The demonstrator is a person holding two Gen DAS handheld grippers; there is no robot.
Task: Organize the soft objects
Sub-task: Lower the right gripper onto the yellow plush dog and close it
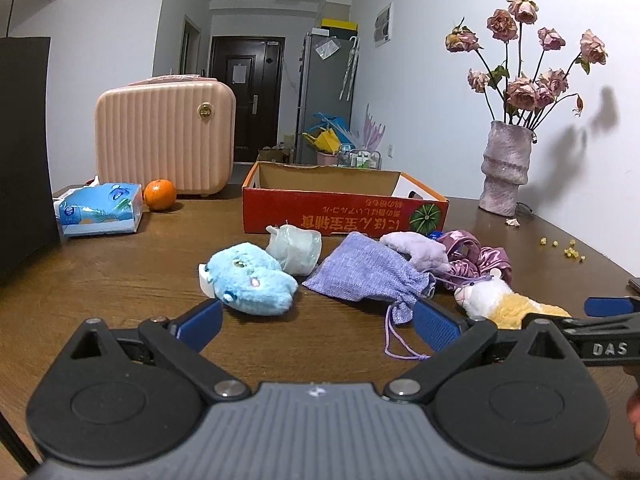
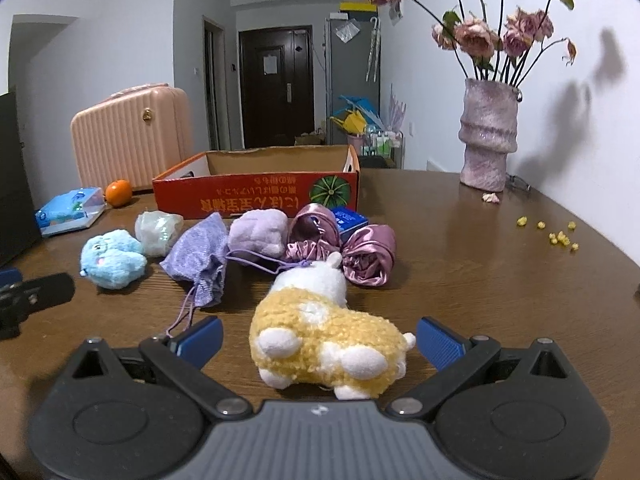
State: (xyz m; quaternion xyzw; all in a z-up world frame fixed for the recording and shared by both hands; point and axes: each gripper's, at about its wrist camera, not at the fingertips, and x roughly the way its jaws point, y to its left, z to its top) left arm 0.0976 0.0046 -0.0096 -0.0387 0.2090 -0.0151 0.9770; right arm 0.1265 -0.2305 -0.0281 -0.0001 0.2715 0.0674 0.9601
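Note:
Soft objects lie on the brown table in front of an open red cardboard box [image 1: 344, 212] [image 2: 256, 196]: a blue plush [image 1: 256, 280] [image 2: 112, 260], a pale wrapped bundle [image 1: 296, 250] [image 2: 158, 232], a lilac drawstring pouch [image 1: 368, 272] [image 2: 200, 256], a purple plush [image 1: 420, 250] [image 2: 260, 234], pink satin scrunchies [image 1: 480, 256] [image 2: 360, 256] and a yellow-and-white plush [image 1: 504, 300] [image 2: 324, 336]. My left gripper [image 1: 316, 328] is open and empty, just short of the blue plush and pouch. My right gripper [image 2: 320, 340] is open, its fingers on either side of the yellow plush without touching it.
A pink ribbed case [image 1: 164, 136], an orange [image 1: 160, 195] and a tissue pack [image 1: 100, 210] stand at the back left. A vase of dried roses [image 1: 506, 168] [image 2: 486, 136] stands at the back right. Yellow crumbs [image 2: 556, 236] lie on the right of the table.

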